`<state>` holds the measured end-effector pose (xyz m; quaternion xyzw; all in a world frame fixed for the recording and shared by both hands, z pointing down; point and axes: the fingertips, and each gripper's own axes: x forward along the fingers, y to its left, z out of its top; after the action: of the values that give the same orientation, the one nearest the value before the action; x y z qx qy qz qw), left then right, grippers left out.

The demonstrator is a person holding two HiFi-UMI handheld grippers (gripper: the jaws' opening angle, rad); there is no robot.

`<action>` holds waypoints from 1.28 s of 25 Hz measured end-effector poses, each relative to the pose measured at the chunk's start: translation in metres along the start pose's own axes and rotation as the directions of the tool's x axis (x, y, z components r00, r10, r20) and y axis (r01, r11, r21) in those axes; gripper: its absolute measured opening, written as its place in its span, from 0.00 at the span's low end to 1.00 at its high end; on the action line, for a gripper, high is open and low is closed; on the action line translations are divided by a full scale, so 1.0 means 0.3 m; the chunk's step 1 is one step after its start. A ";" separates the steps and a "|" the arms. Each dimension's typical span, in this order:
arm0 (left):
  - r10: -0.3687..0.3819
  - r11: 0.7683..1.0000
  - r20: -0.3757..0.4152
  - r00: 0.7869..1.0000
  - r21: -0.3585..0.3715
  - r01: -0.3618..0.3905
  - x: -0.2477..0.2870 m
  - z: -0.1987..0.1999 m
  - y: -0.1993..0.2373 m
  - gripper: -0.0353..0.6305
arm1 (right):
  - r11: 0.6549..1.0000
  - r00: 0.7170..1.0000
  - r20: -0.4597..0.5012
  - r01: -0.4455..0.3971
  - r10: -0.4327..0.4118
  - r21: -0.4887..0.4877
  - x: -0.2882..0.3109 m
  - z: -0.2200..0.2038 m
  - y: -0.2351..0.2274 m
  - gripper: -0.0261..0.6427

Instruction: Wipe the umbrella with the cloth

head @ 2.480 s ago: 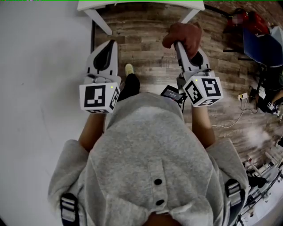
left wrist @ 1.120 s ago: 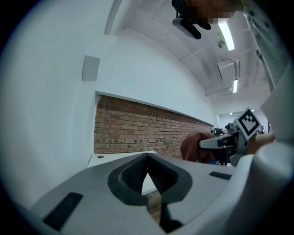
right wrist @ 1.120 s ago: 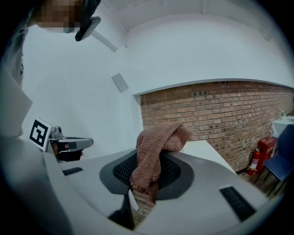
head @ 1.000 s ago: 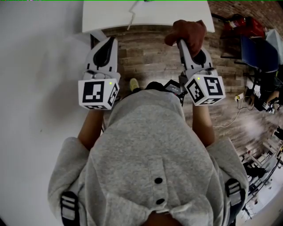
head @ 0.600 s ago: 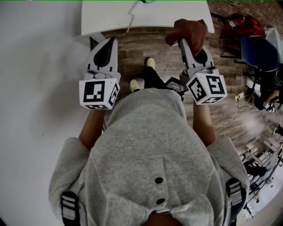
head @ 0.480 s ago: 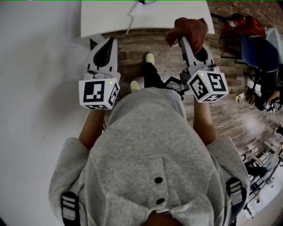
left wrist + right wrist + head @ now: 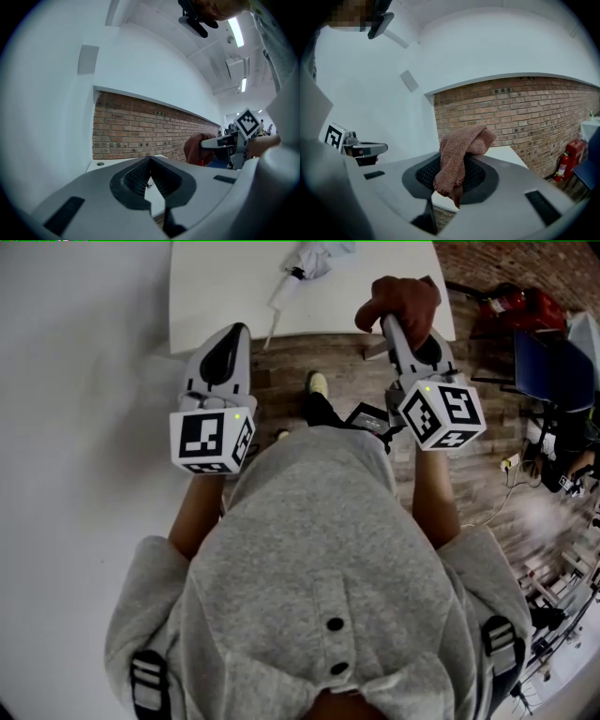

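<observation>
Since the earlier head view the white worktop [image 7: 216, 296] has drawn nearer, and a folded pale umbrella [image 7: 317, 257] has come into sight at its far edge, its slender end pointing back toward the person. The left gripper [image 7: 236, 331] hangs short of the worktop's near edge. The right gripper [image 7: 392, 329] is beside it with a reddish-brown cloth [image 7: 398, 301] bunched over its tip. Both are well apart from the umbrella.

The left gripper view shows that gripper's jaws clenched together with nothing between them. The worktop lies beyond them under a brick wall [image 7: 140, 126], and the cloth-bearing gripper is off to the right. No umbrella shows in this view.

The right gripper view shows the jaws clamped on the knitted cloth [image 7: 459, 154], which folds over the top and droops limply in front.

As a judgement, the umbrella looks light, with soft, slippery fabric gathered loosely over a stiff shaft. It would probably skid or roll on the smooth worktop under a wiping stroke. The empty left jaws could best pin it at the slender, rigid end, where there is something firm to grip, not on the loose canopy. The cloth is soft and pliant, so it should follow the folds and wants only gentle pressure.
</observation>
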<state>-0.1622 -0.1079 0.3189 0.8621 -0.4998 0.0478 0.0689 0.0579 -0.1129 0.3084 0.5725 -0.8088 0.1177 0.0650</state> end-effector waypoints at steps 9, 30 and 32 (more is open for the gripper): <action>0.009 1.000 -0.050 0.999 -0.013 -0.009 0.239 0.029 0.077 0.08 | 0.998 0.997 -0.078 0.005 -0.010 -0.061 0.219 0.055 -0.139 0.17; 0.077 0.997 -0.169 0.983 0.033 -0.073 0.645 -0.036 0.006 0.08 | 0.992 0.985 -0.140 -0.109 0.101 -0.055 0.499 0.048 -0.480 0.17; 0.094 0.995 -0.190 0.977 0.053 -0.085 0.666 -0.059 0.011 0.08 | 0.991 0.983 -0.145 -0.122 0.113 -0.053 0.519 0.033 -0.501 0.17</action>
<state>-0.0663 -0.2775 0.3668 0.8313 -0.5280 0.1451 0.0956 0.1475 -0.3049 0.3538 0.5118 -0.8377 0.1369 0.1328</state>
